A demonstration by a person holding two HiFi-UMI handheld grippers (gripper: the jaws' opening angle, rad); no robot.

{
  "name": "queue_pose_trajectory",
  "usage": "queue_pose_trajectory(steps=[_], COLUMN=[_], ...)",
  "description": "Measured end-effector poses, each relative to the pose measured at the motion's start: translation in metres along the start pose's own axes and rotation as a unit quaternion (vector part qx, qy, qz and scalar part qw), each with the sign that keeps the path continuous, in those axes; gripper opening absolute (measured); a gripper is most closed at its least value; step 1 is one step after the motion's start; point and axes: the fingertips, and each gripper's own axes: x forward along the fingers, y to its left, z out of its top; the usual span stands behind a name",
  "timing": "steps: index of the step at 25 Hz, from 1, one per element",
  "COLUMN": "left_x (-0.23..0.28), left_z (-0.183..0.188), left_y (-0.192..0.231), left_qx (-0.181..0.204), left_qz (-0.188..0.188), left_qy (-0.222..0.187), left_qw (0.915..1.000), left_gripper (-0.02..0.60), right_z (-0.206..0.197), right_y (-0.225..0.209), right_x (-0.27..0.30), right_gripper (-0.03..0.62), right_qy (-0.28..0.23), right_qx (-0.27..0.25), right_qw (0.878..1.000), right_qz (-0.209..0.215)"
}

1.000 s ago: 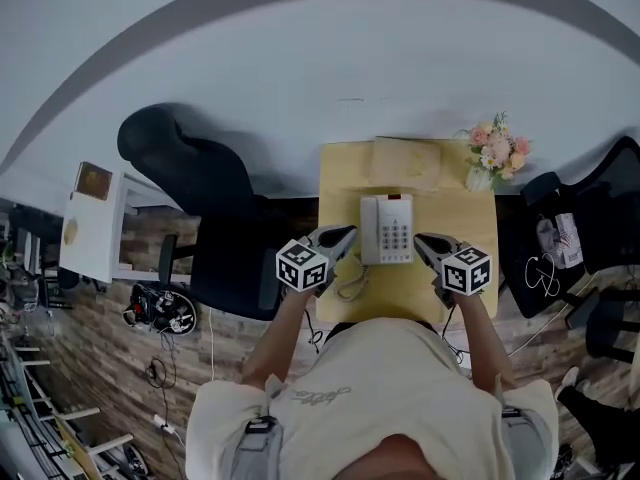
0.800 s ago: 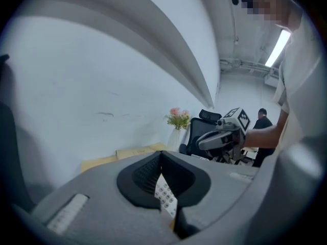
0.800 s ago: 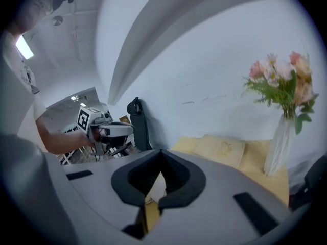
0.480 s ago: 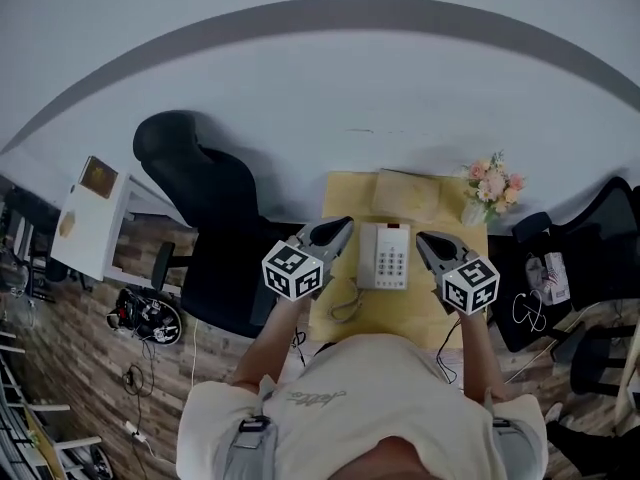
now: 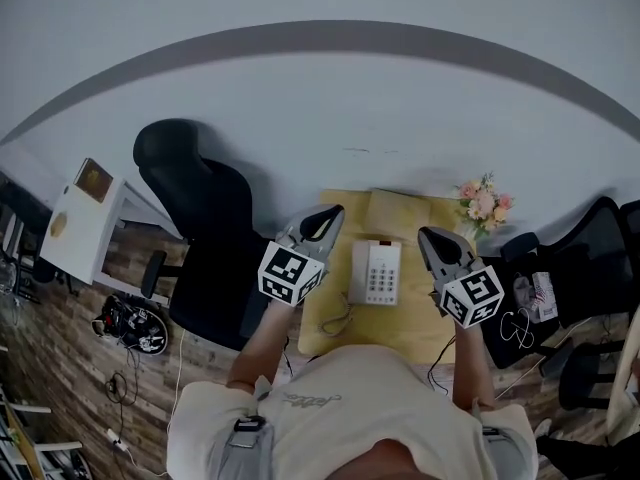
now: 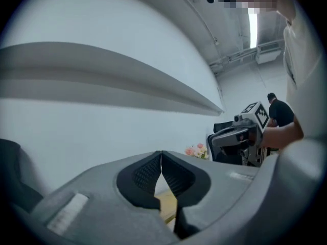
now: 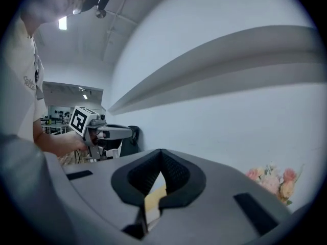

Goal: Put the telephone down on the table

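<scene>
Left hand-held gripper point(image 5: 329, 215) & right hand-held gripper point(image 5: 430, 236): both closed, empty. Telephone point(image 5: 376, 272) sits flat on tabletop point(image 5: 418, 318), between & below them. Est. light, rigid, slick plastic w/ trailing cord point(image 5: 338, 320); grip body by side edges.

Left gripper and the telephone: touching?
Apart. Head view shows bare table between the left gripper and the telephone; left gripper view shows its jaws shut on nothing.
</scene>
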Motion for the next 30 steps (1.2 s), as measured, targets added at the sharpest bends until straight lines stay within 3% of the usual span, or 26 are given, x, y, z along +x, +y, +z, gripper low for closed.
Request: queue_pose_trajectory(steps=[9, 15, 30], left_x=[-0.006, -0.006, -0.008], left_z=[0.033, 0.009, -0.003], left_y=[0.0, -0.006, -0.009], left_qx=[0.013, 0.047, 0.015], left_qz=[0.019, 0.031, 0.03], left_qy=[-0.037, 0.002, 0.008], left_qw=[0.999, 0.9984, 0.9994], left_gripper=[0.017, 0.018, 0.018], right_z=[0.026, 0.025, 0.013], right_y=[0.003, 0.0, -0.003], right_x=[-0.013, -0.016, -0.014], right_gripper=[0.002, 0.002, 0.002], right_qy=[-0.036, -0.034, -0.02], right_qx=[-0.014, -0.021, -0.016], right_qw=[0.999, 0.999, 0.999], right_qz=[-0.025, -0.034, -0.027])
